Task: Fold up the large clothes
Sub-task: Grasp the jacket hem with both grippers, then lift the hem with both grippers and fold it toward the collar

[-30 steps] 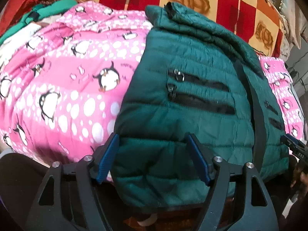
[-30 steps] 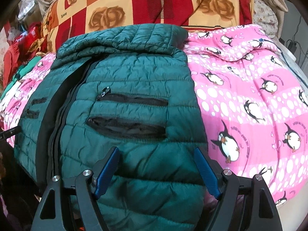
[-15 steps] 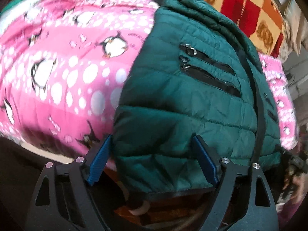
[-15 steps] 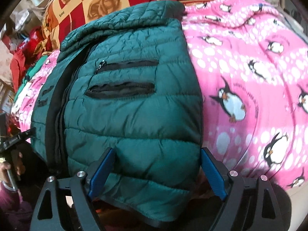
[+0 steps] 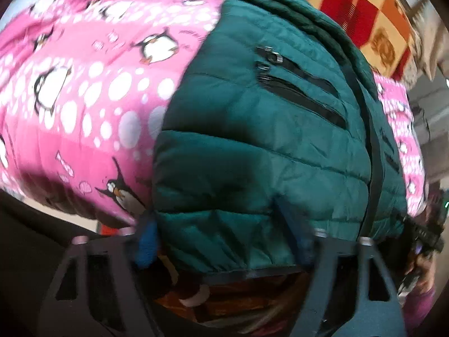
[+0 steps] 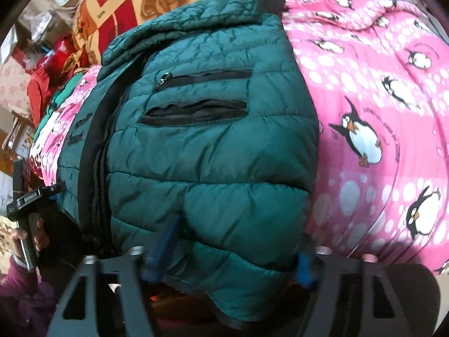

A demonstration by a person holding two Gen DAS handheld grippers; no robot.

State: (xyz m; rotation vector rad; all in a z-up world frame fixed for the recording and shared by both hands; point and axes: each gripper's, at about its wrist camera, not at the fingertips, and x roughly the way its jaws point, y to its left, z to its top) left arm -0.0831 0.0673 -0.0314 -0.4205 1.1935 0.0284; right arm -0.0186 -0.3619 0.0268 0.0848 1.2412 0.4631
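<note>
where wide before, both grippers closing on jacket hem

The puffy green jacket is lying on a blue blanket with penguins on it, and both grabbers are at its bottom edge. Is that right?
Not quite. The blanket with penguins is pink, not blue; the right wrist view shows it plainly. The rest holds: the green jacket lies on it, and the left gripper and right gripper are both at its bottom edge, jaws closing on the padding.

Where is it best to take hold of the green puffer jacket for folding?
Grip the green puffer jacket at its bottom hem, near both corners, coming from the bed's near edge. The hem overhangs the pink penguin blanket there, so each closing hand-held gripper has padding between its jaws.
</note>
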